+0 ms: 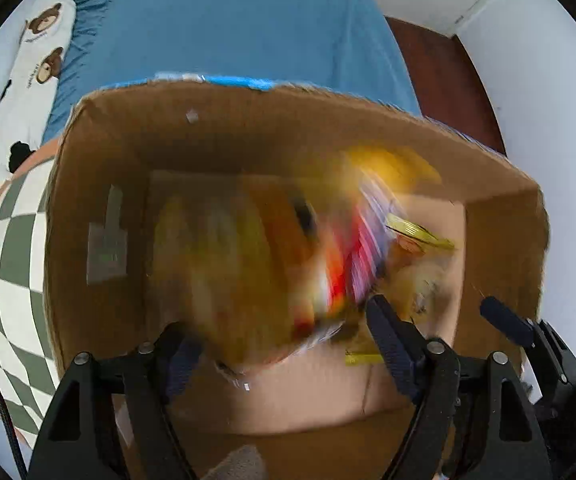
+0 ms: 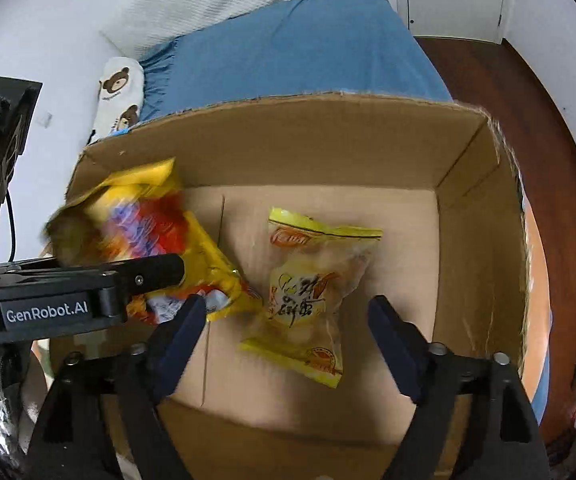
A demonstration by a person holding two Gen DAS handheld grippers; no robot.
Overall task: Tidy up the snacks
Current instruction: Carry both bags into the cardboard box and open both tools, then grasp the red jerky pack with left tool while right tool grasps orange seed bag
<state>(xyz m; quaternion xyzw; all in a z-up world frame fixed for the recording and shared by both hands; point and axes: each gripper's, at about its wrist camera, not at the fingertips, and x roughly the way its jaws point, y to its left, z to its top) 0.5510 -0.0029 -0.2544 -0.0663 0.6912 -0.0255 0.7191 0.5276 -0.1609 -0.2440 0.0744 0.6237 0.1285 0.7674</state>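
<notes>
An open cardboard box (image 1: pixel 99 184) (image 2: pixel 476 208) lies below both grippers. A big yellow, orange and red snack bag (image 1: pixel 271 256) (image 2: pixel 155 216) sits between the fingers of my left gripper (image 1: pixel 288 350), inside the box. The bag is smeared with motion while the fingers look sharp, and I see no pad pressing on it. In the right wrist view one left finger (image 2: pixel 155 272) crosses in front of that bag. My right gripper (image 2: pixel 285 340) stands open above a small yellow cracker packet (image 2: pixel 312 292) (image 1: pixel 420 236) lying flat on the box floor.
A bed with a blue sheet (image 1: pixel 227 28) (image 2: pixel 308 48) lies beyond the box, with a bear-print pillow (image 1: pixel 35 60) (image 2: pixel 121 88) on its left. A green-and-white checkered mat (image 1: pixel 11 272) is left of the box, and dark wooden floor (image 2: pixel 544 128) to its right.
</notes>
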